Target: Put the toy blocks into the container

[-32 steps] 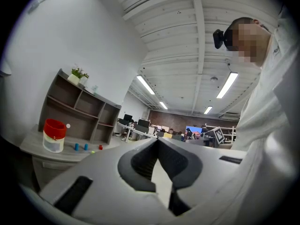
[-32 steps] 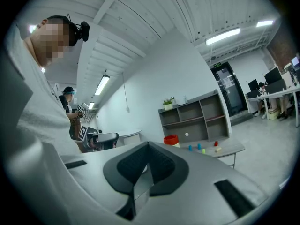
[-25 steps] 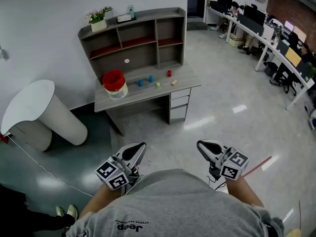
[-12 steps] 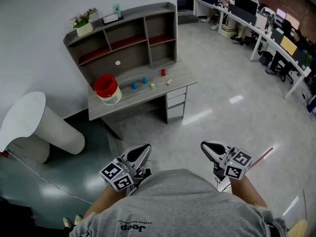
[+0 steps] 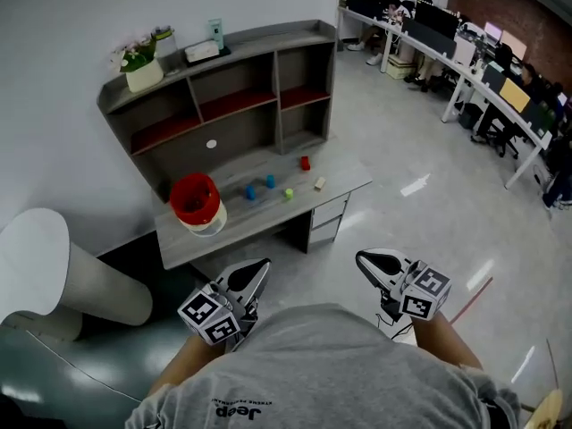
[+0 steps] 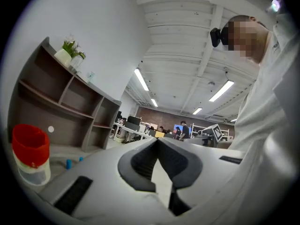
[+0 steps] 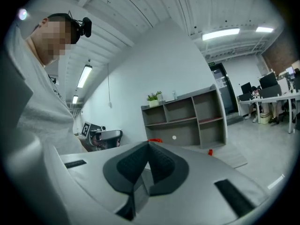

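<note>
The small coloured toy blocks (image 5: 269, 183) sit on the grey wooden desk (image 5: 250, 222), far ahead of both grippers. The clear round container with the red top (image 5: 197, 206) stands on the desk's left. The left gripper (image 5: 259, 264) and the right gripper (image 5: 362, 259) are squeezed closed, holding nothing, near the person's body.

Open floor (image 5: 393, 206) fronts desk (image 5: 261, 218); shelf unit (image 5: 228, 79) walls desk rear; container (image 5: 196, 201) crowds left end, blocks (image 5: 268, 183) dot middle.

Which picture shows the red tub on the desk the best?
The head view. It shows the whole red tub from above, standing on the desk. The left gripper view shows it side-on at the picture's edge. The right gripper view shows only a red sliver behind the right tool.
</note>
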`<state>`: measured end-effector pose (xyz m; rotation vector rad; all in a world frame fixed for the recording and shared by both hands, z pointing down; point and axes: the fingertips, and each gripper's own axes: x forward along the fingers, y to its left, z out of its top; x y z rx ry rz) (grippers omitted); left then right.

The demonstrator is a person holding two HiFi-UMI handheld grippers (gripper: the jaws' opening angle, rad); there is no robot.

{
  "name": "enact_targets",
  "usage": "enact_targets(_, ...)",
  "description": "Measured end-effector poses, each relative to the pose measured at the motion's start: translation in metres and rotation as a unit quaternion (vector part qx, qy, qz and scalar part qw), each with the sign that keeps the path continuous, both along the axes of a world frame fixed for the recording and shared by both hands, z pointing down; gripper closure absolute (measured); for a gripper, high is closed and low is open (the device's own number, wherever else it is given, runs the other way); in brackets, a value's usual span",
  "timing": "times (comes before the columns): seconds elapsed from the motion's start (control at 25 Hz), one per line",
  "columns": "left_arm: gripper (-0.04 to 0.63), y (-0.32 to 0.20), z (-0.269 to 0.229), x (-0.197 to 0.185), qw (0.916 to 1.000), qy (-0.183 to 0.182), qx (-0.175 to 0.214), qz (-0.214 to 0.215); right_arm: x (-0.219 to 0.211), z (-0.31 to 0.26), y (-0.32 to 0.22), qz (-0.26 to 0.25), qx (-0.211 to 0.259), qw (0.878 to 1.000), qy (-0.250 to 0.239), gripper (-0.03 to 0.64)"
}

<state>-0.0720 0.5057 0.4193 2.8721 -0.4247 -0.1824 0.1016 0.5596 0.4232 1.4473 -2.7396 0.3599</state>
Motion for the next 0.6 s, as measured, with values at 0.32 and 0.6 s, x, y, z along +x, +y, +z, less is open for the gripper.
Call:
enact_targets(0.32, 0.583, -0.111, -0.003, -0.038, 0.9999, -0.006, -0.003, 0.008, -0.034, -0.01, -0.113, 0.015, -0.001, 1.0, 0.008, 0.599)
enact_targets(0.6, 0.583, -0.172, 0.012, -0.026, 0.9997, -0.014, -0.019, 0.0, -0.016, 0.011, -0.18, 0.01, -0.029, 1.0, 0.006, 0.598)
